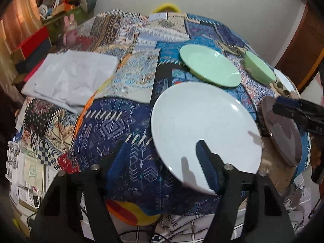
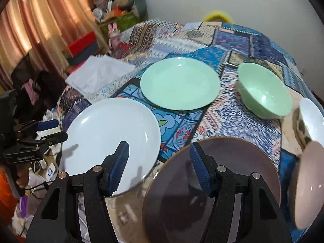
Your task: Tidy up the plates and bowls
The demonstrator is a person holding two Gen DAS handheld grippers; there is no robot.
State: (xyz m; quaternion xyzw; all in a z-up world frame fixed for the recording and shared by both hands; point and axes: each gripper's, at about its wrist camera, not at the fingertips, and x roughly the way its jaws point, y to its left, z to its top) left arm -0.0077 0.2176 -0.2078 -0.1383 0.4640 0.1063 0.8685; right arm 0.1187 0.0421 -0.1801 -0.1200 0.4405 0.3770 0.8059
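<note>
A white plate point(image 1: 202, 125) point(image 2: 111, 133) lies on the patchwork tablecloth point(image 1: 113, 129), with a dark mauve plate point(image 1: 281, 129) point(image 2: 212, 182) to its right. Behind them sit a green plate point(image 1: 210, 64) point(image 2: 180, 83) and a green bowl point(image 1: 259, 68) point(image 2: 265, 95). A white bowl point(image 2: 312, 119) and a pink bowl point(image 2: 309, 182) are at the right edge. My left gripper point(image 1: 160, 147) is open over the white plate's near-left rim, and I cannot tell whether it touches. My right gripper point(image 2: 160, 144) is open, one finger over each front plate, holding nothing.
A folded white cloth point(image 1: 68, 77) point(image 2: 101, 75) lies at the table's left. Beyond the left edge are red and dark boxes point(image 1: 34, 46), a heap of clutter point(image 2: 119, 6) and a curtain point(image 2: 34, 20). Papers and cables point(image 1: 26, 174) lie below the near edge.
</note>
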